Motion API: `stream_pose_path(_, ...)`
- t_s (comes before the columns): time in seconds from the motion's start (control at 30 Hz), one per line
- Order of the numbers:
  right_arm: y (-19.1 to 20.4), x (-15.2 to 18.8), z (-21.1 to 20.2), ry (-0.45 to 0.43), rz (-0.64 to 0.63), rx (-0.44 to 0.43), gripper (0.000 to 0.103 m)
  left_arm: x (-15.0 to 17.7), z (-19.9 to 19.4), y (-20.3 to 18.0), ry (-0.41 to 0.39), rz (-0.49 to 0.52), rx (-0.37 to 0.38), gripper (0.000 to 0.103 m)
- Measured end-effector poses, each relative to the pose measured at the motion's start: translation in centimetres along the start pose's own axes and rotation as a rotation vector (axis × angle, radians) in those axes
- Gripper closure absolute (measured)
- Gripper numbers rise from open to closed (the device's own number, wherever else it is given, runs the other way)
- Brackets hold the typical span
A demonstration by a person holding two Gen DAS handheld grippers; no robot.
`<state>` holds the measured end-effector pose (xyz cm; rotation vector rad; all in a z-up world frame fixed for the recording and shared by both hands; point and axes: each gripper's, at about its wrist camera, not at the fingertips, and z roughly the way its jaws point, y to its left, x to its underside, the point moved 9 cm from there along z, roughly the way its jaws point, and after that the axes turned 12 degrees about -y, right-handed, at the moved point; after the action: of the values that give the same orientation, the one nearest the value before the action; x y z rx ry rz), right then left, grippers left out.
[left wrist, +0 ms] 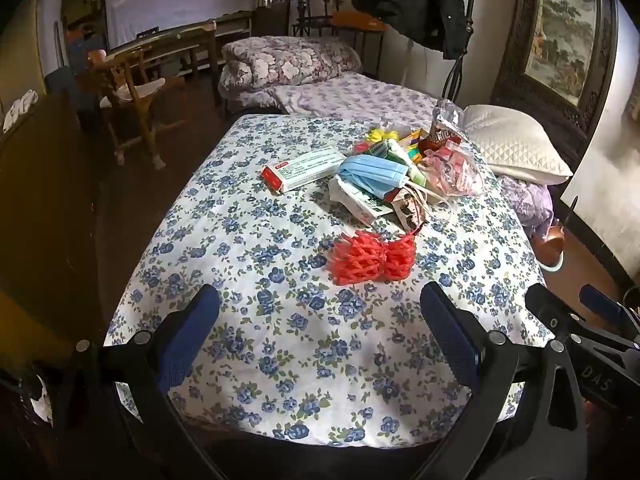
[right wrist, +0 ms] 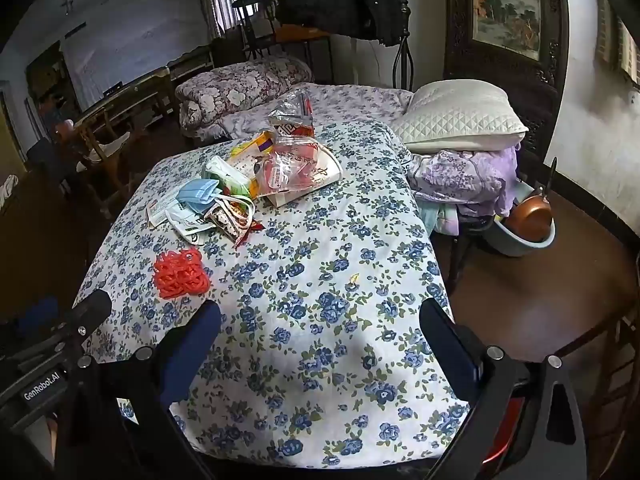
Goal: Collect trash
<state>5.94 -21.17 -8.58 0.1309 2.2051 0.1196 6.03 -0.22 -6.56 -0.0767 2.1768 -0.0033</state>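
A pile of trash lies on the blue-flowered bedspread: a blue face mask, a white and red box, clear plastic bags, wrappers and a red foam net nearest me. In the right wrist view the mask, the bags and the red net lie left of centre on the bedspread. My left gripper is open and empty, short of the red net. My right gripper is open and empty over bare bedspread, right of the net.
A white pillow and folded purple bedding sit at the right. A blue basin with a copper pan stands on the floor. A folded floral quilt lies beyond. Wooden chairs stand left.
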Motion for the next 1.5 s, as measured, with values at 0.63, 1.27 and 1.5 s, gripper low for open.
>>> stream_pose_path(0.63, -0.25, 0.00, -0.11, 0.001, 0.001, -0.001, 0.006, 0.01, 0.03, 0.28, -0.002, -0.002, 0.000, 0.007)
stream_pose_path(1.27, -0.29, -0.03, -0.16, 0.000, 0.004, -0.004, 0.006, 0.14, 0.06, 0.81, -0.001, -0.006, 0.000, 0.007)
stream_pose_path(1.5, -0.30, -0.04, -0.17, 0.000, 0.004, -0.004, 0.006, 0.13, 0.06, 0.73, -0.001, -0.006, 0.000, 0.007)
